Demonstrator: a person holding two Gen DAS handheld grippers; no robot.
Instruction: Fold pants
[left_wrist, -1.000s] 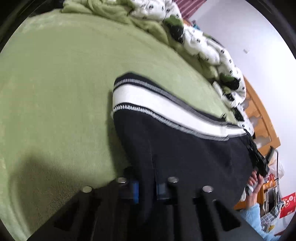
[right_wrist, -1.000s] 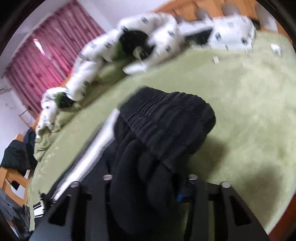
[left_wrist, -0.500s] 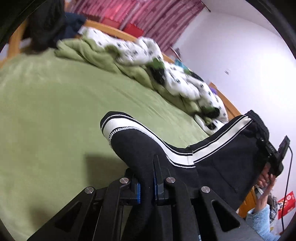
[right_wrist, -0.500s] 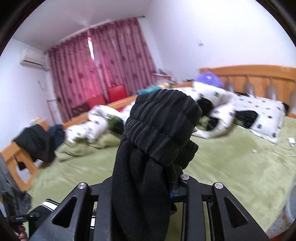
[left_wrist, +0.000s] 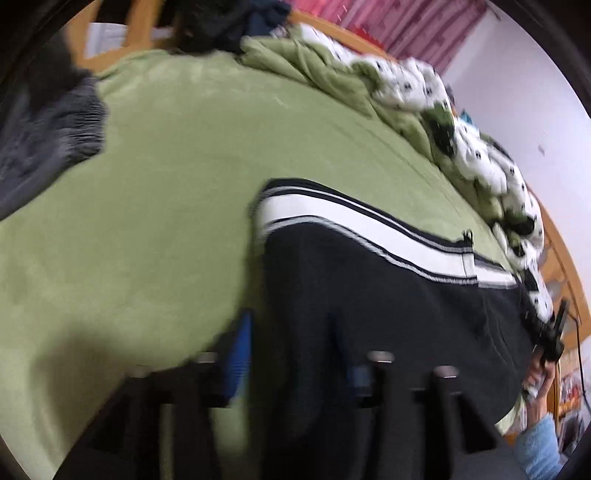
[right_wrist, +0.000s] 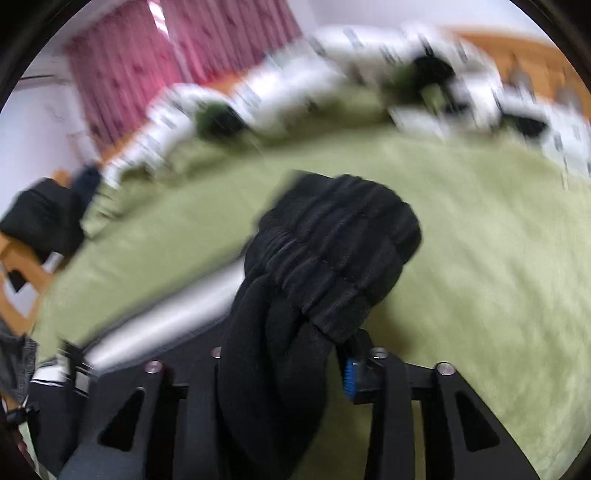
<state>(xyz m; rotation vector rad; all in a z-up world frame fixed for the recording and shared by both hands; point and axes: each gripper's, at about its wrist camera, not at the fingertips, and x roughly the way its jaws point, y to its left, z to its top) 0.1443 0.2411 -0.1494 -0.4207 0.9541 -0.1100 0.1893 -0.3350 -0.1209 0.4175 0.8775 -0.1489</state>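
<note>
**Pants laid on the bed, both grippers easing off**

We count one pair of pants (left_wrist: 369, 302), black with a white side stripe, lying on one green blanket (left_wrist: 166, 192). Two grippers are in play, one per view. Behind the pants runs one rumpled quilt (left_wrist: 472, 147), white with dark spots, and one red curtain (right_wrist: 122, 74) hangs on the far wall.

The left view gives us the striped leg lying flat, folded over on itself, the hem end toward the middle of the bed. It also shows the person's hand (left_wrist: 537, 376) and a pale blue sleeve (left_wrist: 539, 446) at the right edge. The right view shows neither; there we see the gathered waistband (right_wrist: 332, 258) bunched up in a lump, and only a blurred streak of the stripe at lower left.

Both grippers tilt down toward the bed. The left gripper (left_wrist: 295, 365) has just been opening: its blue pads stand apart, the left one clear of the cloth over bare blanket, black fabric lying between them. The right gripper (right_wrist: 288, 369) has also just been widening. The waistband bundle sits between its fingers, and the blue pad (right_wrist: 351, 380) on the right shows a gap beside the cloth. Both views are motion-blurred.
</note>
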